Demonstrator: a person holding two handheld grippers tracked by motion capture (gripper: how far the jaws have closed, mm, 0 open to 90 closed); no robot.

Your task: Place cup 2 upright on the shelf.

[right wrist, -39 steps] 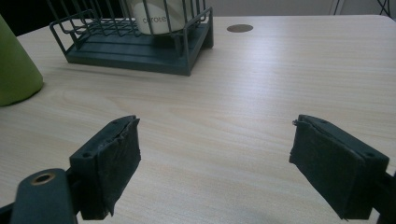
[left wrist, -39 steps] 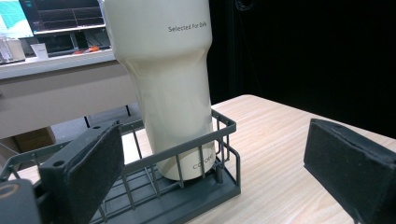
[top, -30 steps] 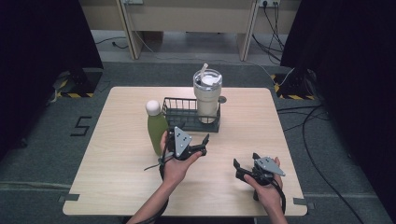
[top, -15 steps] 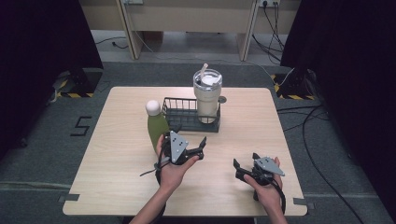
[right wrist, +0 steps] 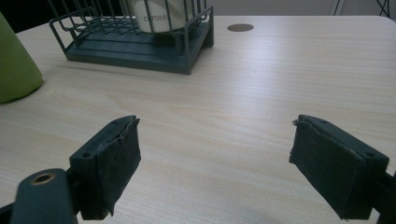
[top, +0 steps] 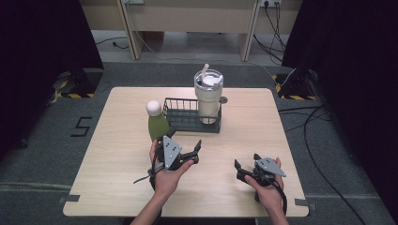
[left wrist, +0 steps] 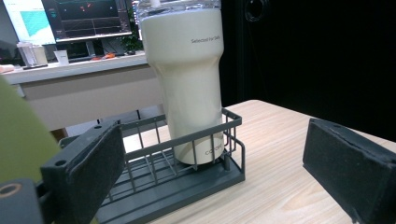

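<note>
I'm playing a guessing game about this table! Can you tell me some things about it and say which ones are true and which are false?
1. The cream tumbler stands inside the wire basket. True.
2. The green bottle is in the basket too. False: it stands on the table beside it.
3. The left hand-held gripper is shut on the bottle. False: its jaws are open, holding nothing.
4. The right hand-held gripper is open. True.

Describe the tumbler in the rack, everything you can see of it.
The tumbler is tall, cream, matte, narrowing toward its base, with small grey print on its side. A clear lid with a pale straw tops it. It stands upright in the right end of the dark wire rack on the table; no gripper touches it.
</note>
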